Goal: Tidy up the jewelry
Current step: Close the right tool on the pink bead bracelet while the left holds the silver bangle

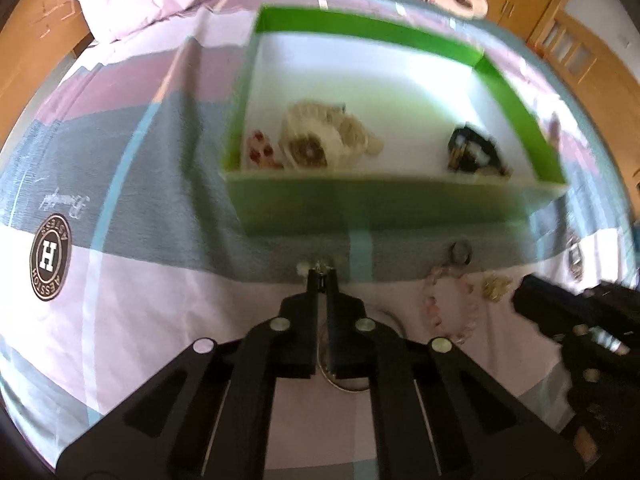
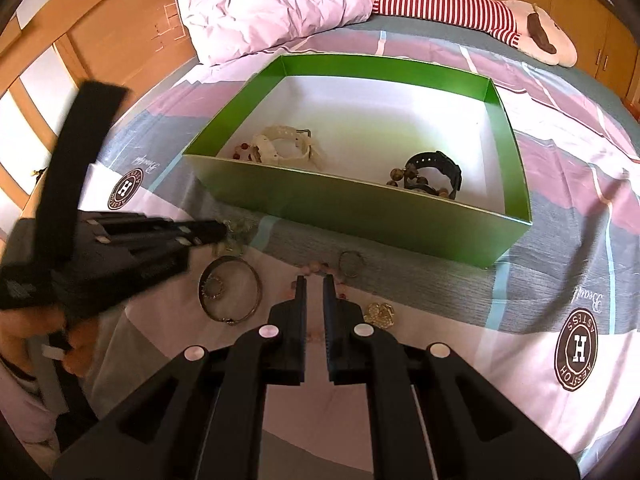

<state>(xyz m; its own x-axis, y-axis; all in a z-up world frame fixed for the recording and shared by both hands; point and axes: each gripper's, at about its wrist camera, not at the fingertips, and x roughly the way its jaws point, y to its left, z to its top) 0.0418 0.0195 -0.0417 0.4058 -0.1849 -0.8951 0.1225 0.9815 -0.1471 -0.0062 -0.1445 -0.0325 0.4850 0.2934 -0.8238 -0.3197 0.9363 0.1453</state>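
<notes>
While you held both tools low over the bed (image 2: 460,380), your left tool (image 1: 322,274) was clenched on a small pale piece of jewelry (image 1: 318,268) at its tips; blur kept me from telling what kind. The piece sat at the edge of the grey stripe, just short of the green box (image 1: 380,208).

Your right tool (image 2: 315,280) had its fingers drawn close with a narrow gap between them. Nothing showed in that gap, so I logged it as released.

Loose items lay near the right tool:
- a pink bead bracelet (image 1: 450,306), its beads partly hidden behind the right tool's fingers in the right wrist view
- a small metal ring (image 2: 351,263) just beyond the fingertips
- a gold filigree piece (image 2: 382,314) just to the right
- a large metal bangle (image 2: 230,290) to the left, with a small ring (image 2: 214,286) lying inside it

Farther off, the green box stood open on the bed. Inside, at the left, lay a cream watch (image 2: 280,146) with red beads (image 1: 260,150) beside it. At the right lay a black watch (image 2: 438,172) touching a brown bead string (image 2: 400,176).

Beyond the box were a pale crumpled pillow (image 2: 280,8) and a red-striped plush toy (image 2: 480,16).
</notes>
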